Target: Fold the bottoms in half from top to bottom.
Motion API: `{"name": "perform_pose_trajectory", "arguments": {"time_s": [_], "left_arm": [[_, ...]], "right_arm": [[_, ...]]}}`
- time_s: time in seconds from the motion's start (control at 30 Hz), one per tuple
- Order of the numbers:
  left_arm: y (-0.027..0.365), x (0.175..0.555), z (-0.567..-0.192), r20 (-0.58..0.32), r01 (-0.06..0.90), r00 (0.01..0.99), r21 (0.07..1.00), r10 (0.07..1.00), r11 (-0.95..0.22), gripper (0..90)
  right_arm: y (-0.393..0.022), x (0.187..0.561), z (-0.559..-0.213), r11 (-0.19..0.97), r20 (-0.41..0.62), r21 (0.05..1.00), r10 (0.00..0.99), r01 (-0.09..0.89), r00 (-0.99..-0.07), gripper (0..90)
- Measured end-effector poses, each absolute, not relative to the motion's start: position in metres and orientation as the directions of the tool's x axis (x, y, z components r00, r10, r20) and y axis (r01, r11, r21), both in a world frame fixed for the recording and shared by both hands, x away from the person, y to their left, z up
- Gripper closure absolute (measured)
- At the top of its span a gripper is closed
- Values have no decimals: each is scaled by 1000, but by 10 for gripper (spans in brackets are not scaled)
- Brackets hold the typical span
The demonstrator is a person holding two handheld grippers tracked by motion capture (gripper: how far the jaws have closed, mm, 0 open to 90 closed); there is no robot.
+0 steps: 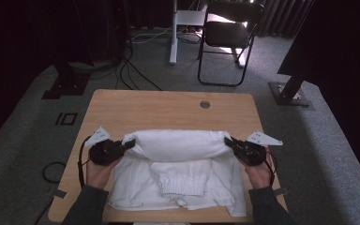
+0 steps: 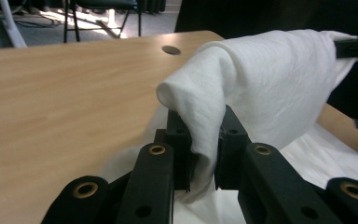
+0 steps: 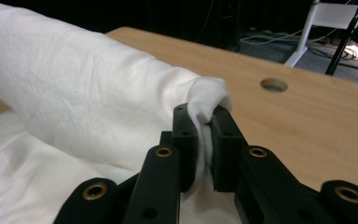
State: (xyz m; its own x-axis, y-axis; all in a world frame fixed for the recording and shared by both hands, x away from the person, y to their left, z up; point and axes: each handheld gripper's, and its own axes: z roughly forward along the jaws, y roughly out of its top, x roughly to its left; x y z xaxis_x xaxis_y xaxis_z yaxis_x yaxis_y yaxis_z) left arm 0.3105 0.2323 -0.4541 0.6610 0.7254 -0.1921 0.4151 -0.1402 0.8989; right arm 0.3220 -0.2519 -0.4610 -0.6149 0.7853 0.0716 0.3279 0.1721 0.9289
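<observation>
Both grippers are clenched on the white garment (image 1: 178,164): the left gripper (image 1: 130,143) pinches 1 end of the raised fold, the right gripper (image 1: 228,141) the other. The fold's long axis runs left-right across mid-frame, over the table (image 1: 168,105). It probably lands on the flat cloth below, toward the frame's bottom.

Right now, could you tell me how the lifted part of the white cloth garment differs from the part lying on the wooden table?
The lifted part hangs stretched and rounded between the left tool and right tool; the lying part rests flat on the wooden table. The lifted part looks smooth; the lying part shows a gathered cuff. Both are white.
</observation>
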Motion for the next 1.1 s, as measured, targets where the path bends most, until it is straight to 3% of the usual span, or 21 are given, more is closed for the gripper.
{"name": "perform_pose_trajectory", "arguments": {"time_s": [0.33,0.5,0.63,1.1], "left_arm": [[226,260,-515,-240,535,660,815,712,-222,795],[216,261,-541,-224,601,641,741,734,-298,797],[207,272,-552,-199,621,630,710,750,-333,800],[217,317,-560,-315,665,521,733,794,-146,802]], "right_arm": [[-260,277,-515,200,138,871,776,448,-616,822],[-257,270,-543,239,179,812,766,532,-618,819],[-244,274,-554,311,132,774,773,552,-620,817],[-225,330,-556,322,78,766,813,556,-577,814]]}}
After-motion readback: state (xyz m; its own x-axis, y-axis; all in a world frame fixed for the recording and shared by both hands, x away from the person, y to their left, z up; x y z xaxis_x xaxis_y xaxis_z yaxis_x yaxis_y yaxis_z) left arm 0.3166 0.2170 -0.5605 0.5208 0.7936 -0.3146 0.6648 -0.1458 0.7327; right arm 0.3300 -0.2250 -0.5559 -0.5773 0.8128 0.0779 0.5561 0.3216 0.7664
